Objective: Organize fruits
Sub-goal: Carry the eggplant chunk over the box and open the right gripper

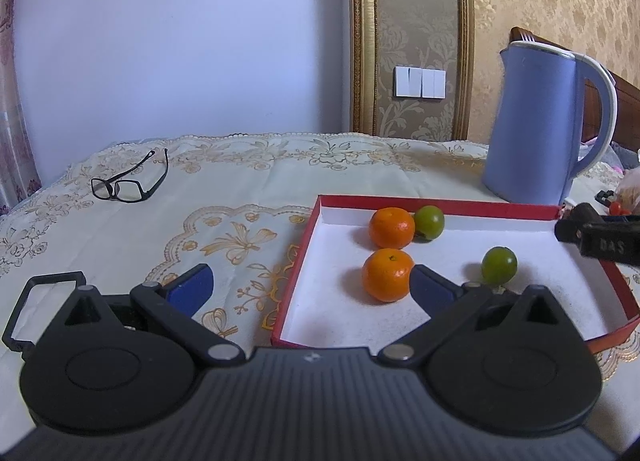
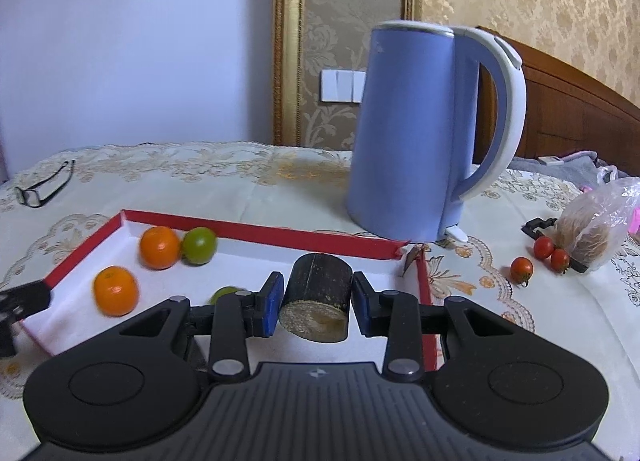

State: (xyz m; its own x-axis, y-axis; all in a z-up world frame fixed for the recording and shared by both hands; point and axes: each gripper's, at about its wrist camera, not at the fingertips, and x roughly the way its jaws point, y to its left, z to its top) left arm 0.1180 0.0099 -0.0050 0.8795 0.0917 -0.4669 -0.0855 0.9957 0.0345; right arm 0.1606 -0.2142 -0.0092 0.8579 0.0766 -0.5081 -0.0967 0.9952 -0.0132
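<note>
While right gripper (image 2: 316, 301) jaws clamp the dark sugarcane piece (image 2: 318, 297), lower gently at red tray's (image 2: 280, 235) four o'clock; left gripper (image 1: 308, 285) jaws open.

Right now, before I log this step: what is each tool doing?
Left tool: open, holding nothing, hovering at the red tray's near edge.
Right tool: closed on a dark sugarcane piece over the tray.

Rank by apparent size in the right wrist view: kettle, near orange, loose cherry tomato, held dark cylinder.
1. kettle
2. held dark cylinder, though its nearness to the camera inflates it
3. near orange
4. loose cherry tomato
</note>
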